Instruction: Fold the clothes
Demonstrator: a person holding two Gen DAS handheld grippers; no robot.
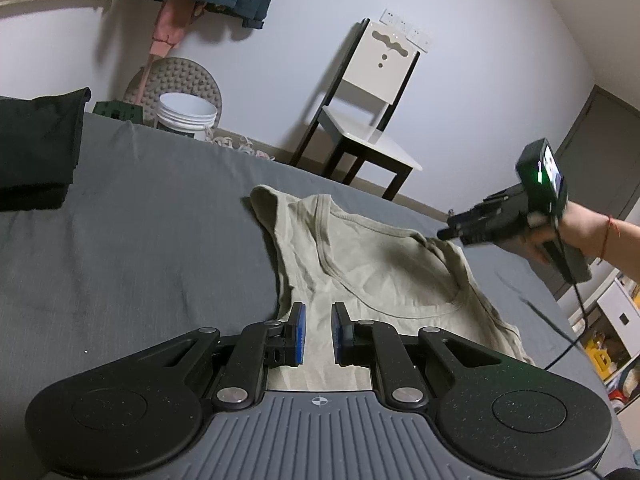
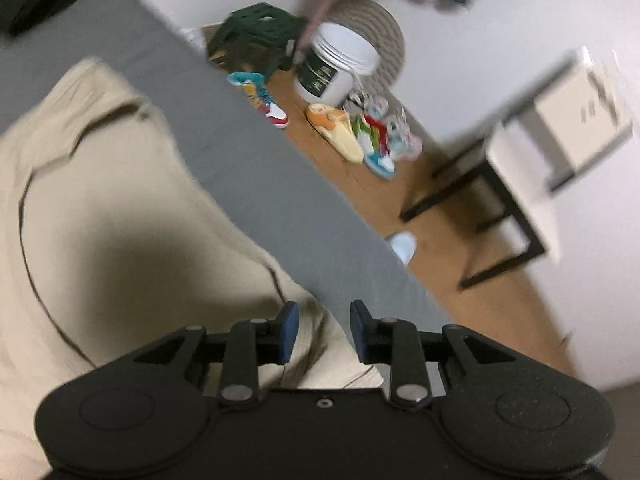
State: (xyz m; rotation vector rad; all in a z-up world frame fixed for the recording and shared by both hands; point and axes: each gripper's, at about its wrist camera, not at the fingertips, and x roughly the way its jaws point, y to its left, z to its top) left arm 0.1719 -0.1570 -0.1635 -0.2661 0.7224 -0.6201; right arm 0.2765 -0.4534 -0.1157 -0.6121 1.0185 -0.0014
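A beige T-shirt (image 1: 372,276) lies spread on the grey bed sheet (image 1: 152,236), neckline facing up. My left gripper (image 1: 318,330) hovers open over the shirt's lower part, blue pads apart with nothing between them. In the left wrist view the right gripper (image 1: 450,232), held by a hand, points at the shirt's far shoulder. The blurred right wrist view shows the right gripper (image 2: 324,330) open above the edge of the T-shirt (image 2: 112,216) near the bed's side.
A folded black garment (image 1: 36,152) rests on the bed at the left. Beyond the bed stand a white chair (image 1: 372,112), a white bucket (image 1: 186,118), a green stool (image 2: 256,36) and scattered toys (image 2: 340,128) on the floor.
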